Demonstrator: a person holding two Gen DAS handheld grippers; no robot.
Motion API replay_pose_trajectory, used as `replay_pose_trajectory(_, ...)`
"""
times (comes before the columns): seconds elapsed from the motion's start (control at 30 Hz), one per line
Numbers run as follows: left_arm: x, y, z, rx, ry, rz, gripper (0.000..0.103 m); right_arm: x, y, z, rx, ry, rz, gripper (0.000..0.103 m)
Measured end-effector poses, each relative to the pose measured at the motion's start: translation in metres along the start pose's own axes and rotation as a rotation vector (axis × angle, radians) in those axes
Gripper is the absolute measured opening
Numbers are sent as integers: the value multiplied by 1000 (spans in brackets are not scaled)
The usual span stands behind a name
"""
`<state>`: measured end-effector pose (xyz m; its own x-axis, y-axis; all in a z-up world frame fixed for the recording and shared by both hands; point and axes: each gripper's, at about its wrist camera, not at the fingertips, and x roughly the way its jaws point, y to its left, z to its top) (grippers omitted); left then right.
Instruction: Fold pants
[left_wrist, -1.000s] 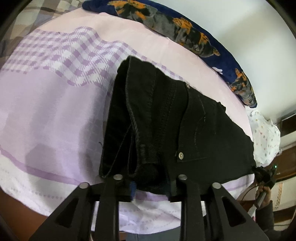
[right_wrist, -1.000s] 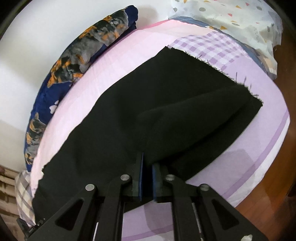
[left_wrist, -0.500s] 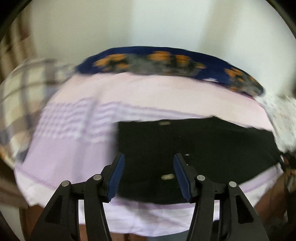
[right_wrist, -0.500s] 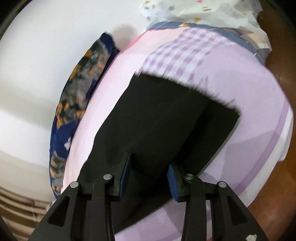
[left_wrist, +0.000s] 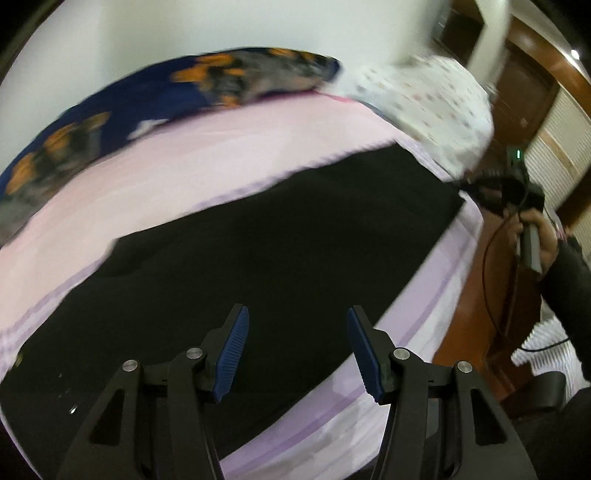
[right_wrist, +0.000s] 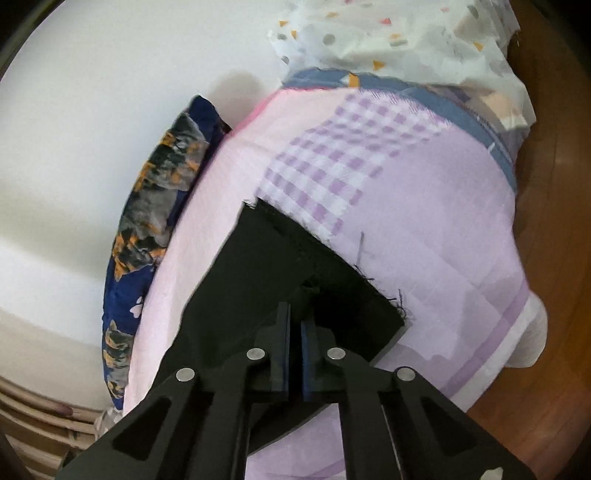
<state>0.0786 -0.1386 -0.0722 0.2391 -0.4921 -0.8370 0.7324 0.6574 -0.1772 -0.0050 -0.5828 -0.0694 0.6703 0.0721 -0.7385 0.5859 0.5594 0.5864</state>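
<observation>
Bed (left_wrist: 207, 162) with pink-and-lilac sheet fills both views, checked lilac patch visible in right wrist view. Black pants (left_wrist: 280, 240) lie spread flat along the sheet, running from lower left to the far right edge of the bed in left wrist view; frayed hem end (right_wrist: 373, 284) sits near the checked patch in right wrist view. Navy-and-orange patterned pillow (left_wrist: 155, 96) along the wall side, white dotted cloth (left_wrist: 436, 107) heaped at the bed's far end. Left gripper (left_wrist: 297, 347) hovers over the pants, fingers apart, nothing between the blue pads. Right gripper (right_wrist: 293, 332) has just been closing, fingers pressed nearly together at the pants near the hem; black fabric bunches right at the tips, looks pinched. Person's hand (left_wrist: 532, 236) in dark sleeve holds that right gripper at the pants' far end, cable hanging below it.
</observation>
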Motion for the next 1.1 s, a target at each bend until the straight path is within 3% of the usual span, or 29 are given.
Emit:
replay_pose_trajectory(0.17, 29, -10, 8, -5, 55, -76, 56, -20, 13, -3, -111, -57, -78, 3)
replay_pose_trajectory(0.33, 39, 1, -5, -78, 94, -70, 56, 1, -9, -9, -76, 8, -155, 3)
replay_pose_trajectory(0.53, 38, 18, -22, -143, 98, -55, 56, -7, -13, -18, -76, -38, -205, 4)
replay_pose_trajectory(0.63, 42, 27, -29, -169, 108, -36, 56, -5, -17, -15, -60, -21, -216, 10)
replay_pose_trajectory(0.67, 42, 30, -32, -187, 100, -35, 56, -9, -16, -14, -61, -26, -228, 13)
replay_pose_trajectory(0.73, 37, 38, -34, -226, 76, -43, 56, -17, -11, -12, -71, -44, -268, 28)
replay_pose_trajectory(0.83, 17, 50, -34, -275, -20, -12, 56, -34, 9, -9, -134, -95, -295, 28)
replay_pose_trajectory(0.93, -7, 67, -35, -319, -126, 79, 56, -35, 46, -8, -247, -83, -253, 28)
replay_pose_trajectory(1.1, -33, 103, -41, -391, -207, 210, 56, 11, 145, -32, -484, 98, -13, 28)
